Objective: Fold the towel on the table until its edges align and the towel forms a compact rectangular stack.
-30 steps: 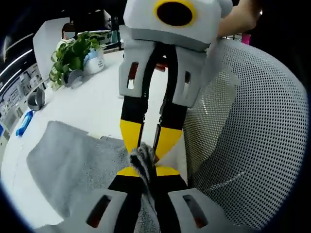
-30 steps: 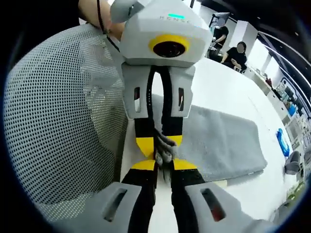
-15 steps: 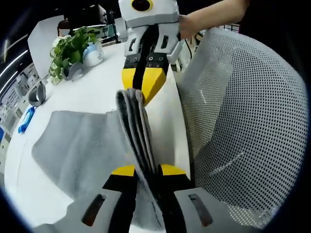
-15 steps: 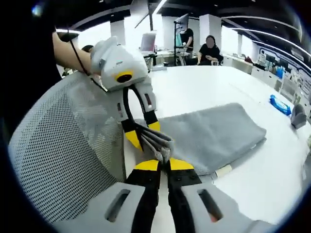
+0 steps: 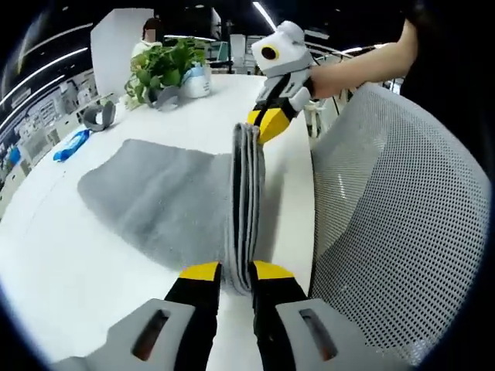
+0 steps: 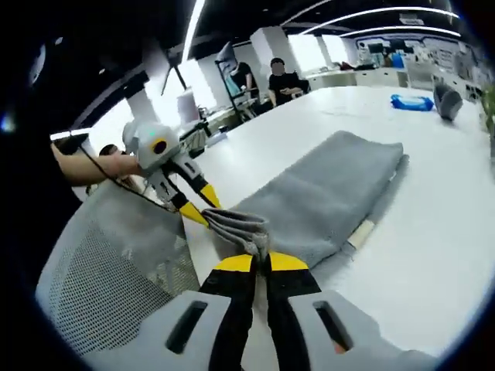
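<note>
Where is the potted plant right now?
In the left gripper view, the potted plant stands at the table's far end, upper left, beyond the grey towel, with a blue packet to its left.

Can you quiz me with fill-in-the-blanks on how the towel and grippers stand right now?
The left gripper is shut on the gray ____.
The towel's held edge is stretched between the left gripper and the ____ gripper.
Beside the table stands a mesh-backed ____.
Near the potted plant the blue packet lies on the ____.
Missing: towel; right; chair; table
</note>
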Demonstrator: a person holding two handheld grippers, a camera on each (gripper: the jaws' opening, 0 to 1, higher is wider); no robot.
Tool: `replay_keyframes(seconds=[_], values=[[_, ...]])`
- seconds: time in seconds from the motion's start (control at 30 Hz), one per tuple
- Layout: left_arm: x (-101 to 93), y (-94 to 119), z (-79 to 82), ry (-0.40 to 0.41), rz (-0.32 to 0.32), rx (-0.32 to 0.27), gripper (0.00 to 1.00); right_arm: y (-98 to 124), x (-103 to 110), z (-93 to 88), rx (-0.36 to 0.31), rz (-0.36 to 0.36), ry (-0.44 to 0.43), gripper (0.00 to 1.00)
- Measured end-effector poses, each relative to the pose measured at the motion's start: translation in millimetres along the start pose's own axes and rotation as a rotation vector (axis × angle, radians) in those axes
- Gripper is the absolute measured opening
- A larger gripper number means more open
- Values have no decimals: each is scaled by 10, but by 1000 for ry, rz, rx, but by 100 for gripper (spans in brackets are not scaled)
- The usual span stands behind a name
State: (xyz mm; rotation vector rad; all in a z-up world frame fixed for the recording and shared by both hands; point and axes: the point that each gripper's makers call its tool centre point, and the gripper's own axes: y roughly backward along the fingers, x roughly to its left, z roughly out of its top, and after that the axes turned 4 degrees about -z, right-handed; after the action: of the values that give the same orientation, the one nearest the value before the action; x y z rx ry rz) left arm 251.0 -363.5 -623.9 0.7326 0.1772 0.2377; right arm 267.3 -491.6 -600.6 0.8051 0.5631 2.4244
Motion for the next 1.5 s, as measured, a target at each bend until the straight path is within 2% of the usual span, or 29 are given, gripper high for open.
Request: replay_keyframes(seconds=[0.13, 0.17, 0.27, 0.37, 0.4, 0.53, 0.7, 0.73, 0.77, 0.83, 0.87, 1.0, 1.07, 1.13, 1.17, 1.23, 1.37, 1.5], values=[[-89, -55, 9, 5, -36, -15, 17, -8, -224, -88, -21, -36, -187, 2], [-108, -72, 16, -1, -43, -17, 19, -9, -253, -111, -30, -35, -206, 2], [-187, -140, 11, -70, -69, 3, 20, -3, -294, -209, -39, -16, -351, 2], [-192, -201, -66, -158, -59, 60, 20, 23, -356, -283, -41, -27, -392, 2], [-198, -223, -73, -193, -60, 58, 20, 30, -364, -273, -52, -23, -397, 2], [-157, -220, -56, -188, -43, 42, 19, 31, -377, -267, -56, -30, -411, 2], [-142, -278, 8, -228, -16, 21, 18, 20, -386, -292, -57, -30, -445, 2], [-130, -285, 2, -246, -10, 26, 16, 22, -384, -296, -57, -30, -447, 2], [-67, -274, 10, -292, 24, 32, 13, 25, -384, -293, -59, -28, -449, 2], [-97, -255, 47, -229, 0, 0, 11, 40, -368, -283, -60, -27, -445, 2], [-93, -225, 103, -154, -4, -46, 10, 64, -364, -269, -65, -28, -428, 2], [-24, -93, 248, -57, 9, -139, 8, 149, -333, -146, -119, 1, -408, 2], [30, -25, 317, -52, 39, -158, 8, 184, -304, -84, -140, 12, -390, 2], [52, 25, 390, -33, 50, -177, 7, 226, -276, 16, -172, 4, -306, 2], [57, 47, 430, -20, 53, -199, 7, 253, -282, 87, -194, -19, -228, 2], [79, 111, 491, 12, 58, -235, 7, 313, -204, 176, -213, -8, -180, 2], [81, 244, 616, 84, 44, -316, 6, 422, -109, 289, -258, 16, -142, 2], [27, 355, 725, 107, 23, -344, 6, 486, -41, 282, -258, 41, -124, 2]])
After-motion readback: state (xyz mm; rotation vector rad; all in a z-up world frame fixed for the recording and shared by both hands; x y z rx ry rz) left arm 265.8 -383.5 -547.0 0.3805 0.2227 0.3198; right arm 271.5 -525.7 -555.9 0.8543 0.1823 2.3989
